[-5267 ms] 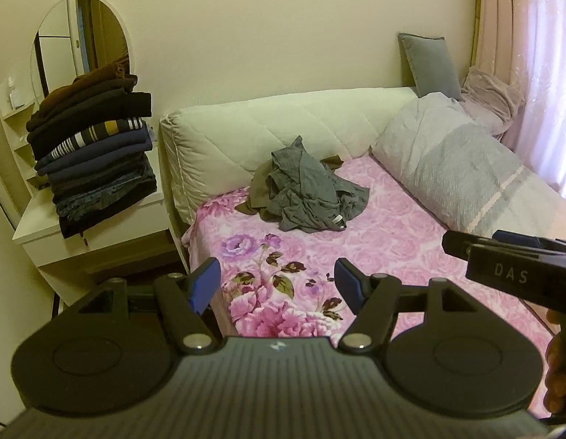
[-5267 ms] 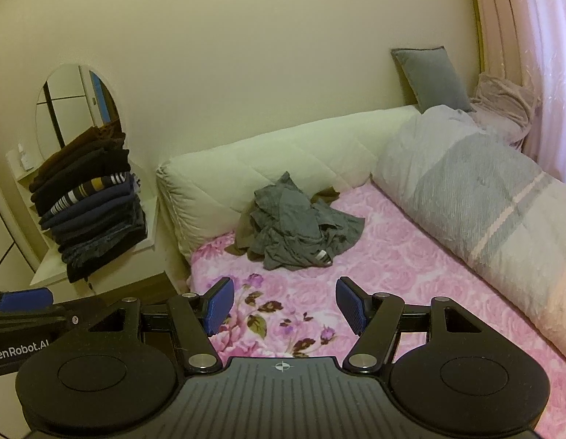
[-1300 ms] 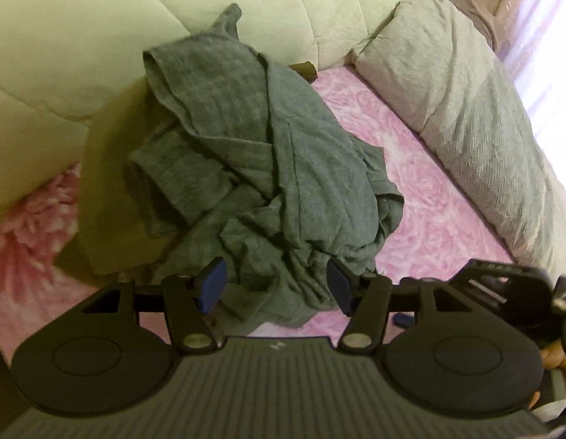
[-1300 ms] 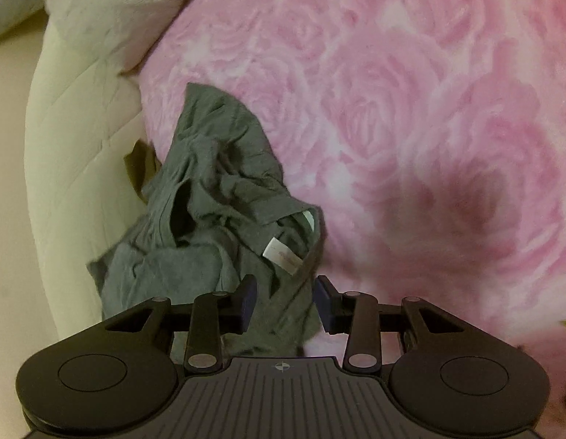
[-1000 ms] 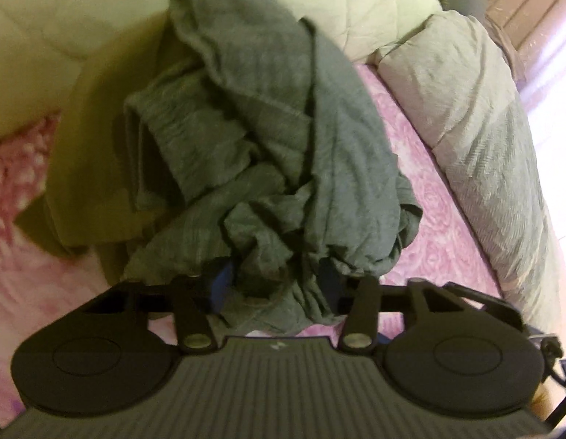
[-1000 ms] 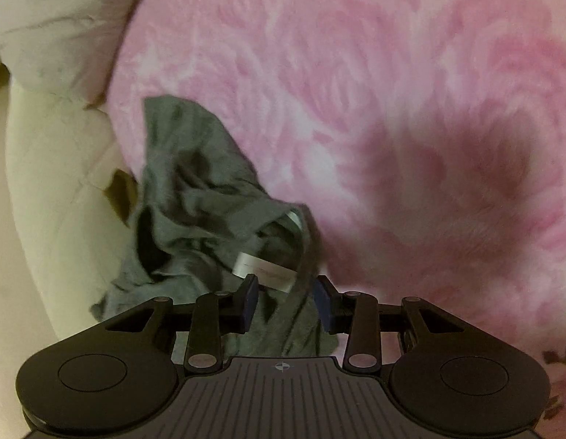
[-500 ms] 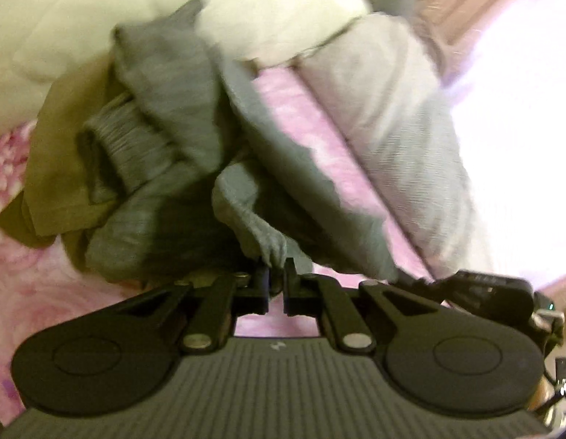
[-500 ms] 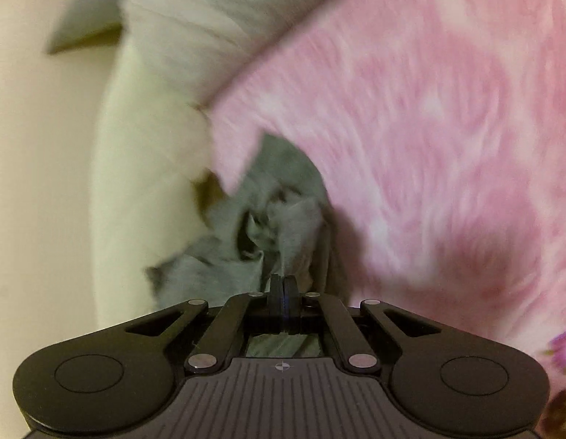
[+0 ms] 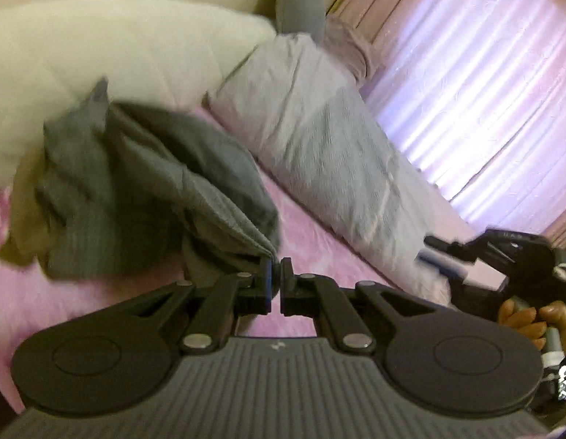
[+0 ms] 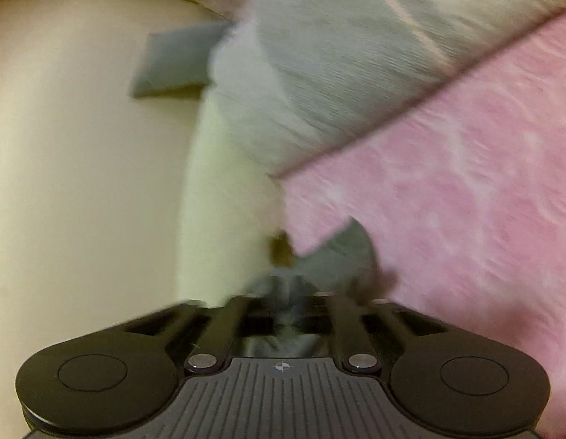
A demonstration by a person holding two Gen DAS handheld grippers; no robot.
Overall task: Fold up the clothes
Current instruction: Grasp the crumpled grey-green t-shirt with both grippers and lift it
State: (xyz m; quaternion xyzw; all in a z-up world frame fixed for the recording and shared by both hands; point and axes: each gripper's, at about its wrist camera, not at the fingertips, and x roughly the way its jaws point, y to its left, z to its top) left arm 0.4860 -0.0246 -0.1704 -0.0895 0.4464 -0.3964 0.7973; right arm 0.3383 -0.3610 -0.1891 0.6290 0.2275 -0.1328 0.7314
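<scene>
A crumpled grey garment (image 9: 144, 190) lies on the pink floral bed sheet (image 9: 319, 241) against the cream quilted headboard (image 9: 118, 47). My left gripper (image 9: 275, 274) is shut on an edge of the grey garment and holds it stretched up from the pile. My right gripper (image 10: 285, 307) is shut on another part of the same garment (image 10: 338, 252), which bunches between its fingers; this view is blurred. An olive garment (image 9: 23, 226) lies partly under the grey one. The right gripper also shows in the left wrist view (image 9: 429, 252).
A long grey and white rolled duvet (image 9: 330, 146) lies along the right side of the bed. A grey cushion (image 9: 301, 0) leans in the corner. Pink curtains (image 9: 484, 91) hang at the right.
Since a second ago both grippers closed on the grey garment. They have pulled back and up, drawing the cloth away from the pile.
</scene>
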